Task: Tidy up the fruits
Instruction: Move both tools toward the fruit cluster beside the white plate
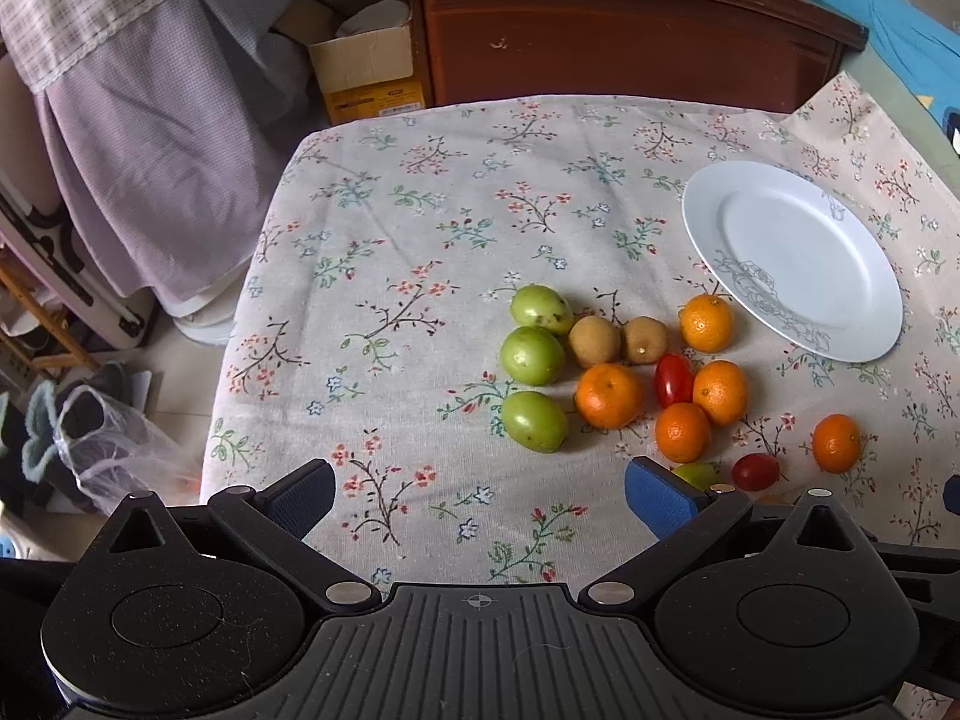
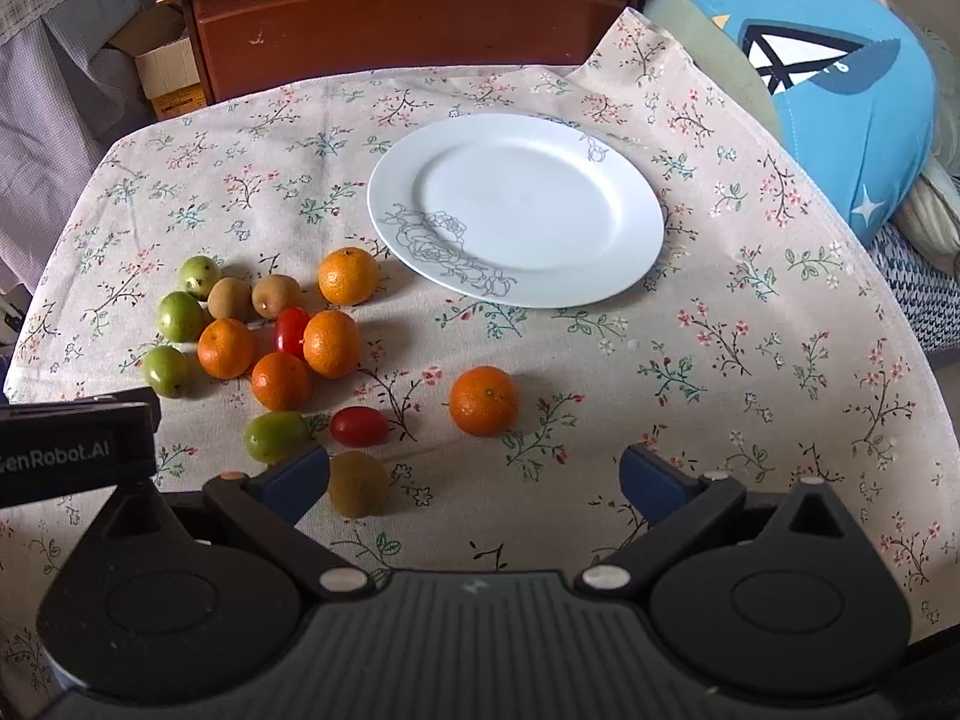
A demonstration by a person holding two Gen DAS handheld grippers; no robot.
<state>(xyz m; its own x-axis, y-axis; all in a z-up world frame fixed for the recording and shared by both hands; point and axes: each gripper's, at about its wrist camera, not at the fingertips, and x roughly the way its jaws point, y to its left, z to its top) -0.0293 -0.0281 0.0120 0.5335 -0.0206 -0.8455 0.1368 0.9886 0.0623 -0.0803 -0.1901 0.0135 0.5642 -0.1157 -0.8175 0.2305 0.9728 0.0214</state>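
Observation:
A white plate point(image 1: 792, 252) point(image 2: 516, 210) lies bare on the floral tablecloth. Beside it is a loose cluster of fruit: several oranges point(image 1: 609, 395) point(image 2: 331, 343), several green fruits point(image 1: 534, 421) point(image 2: 165, 371), brown kiwis point(image 1: 594, 341) point(image 2: 358, 483) and two red cherry tomatoes point(image 1: 755, 471) point(image 2: 358, 426). One orange point(image 2: 483, 401) sits apart from the cluster. My left gripper point(image 1: 480, 495) is open and empty above the cloth, near the cluster. My right gripper point(image 2: 474, 480) is open and empty, the lone orange just ahead of it.
A brown wooden cabinet point(image 1: 606, 30) stands behind the table. A cardboard box point(image 1: 366, 72) and draped purple cloth point(image 1: 150, 120) are at the left. A blue cushion point(image 2: 840, 78) lies at the right. The left gripper's body point(image 2: 72, 450) shows at the right view's left edge.

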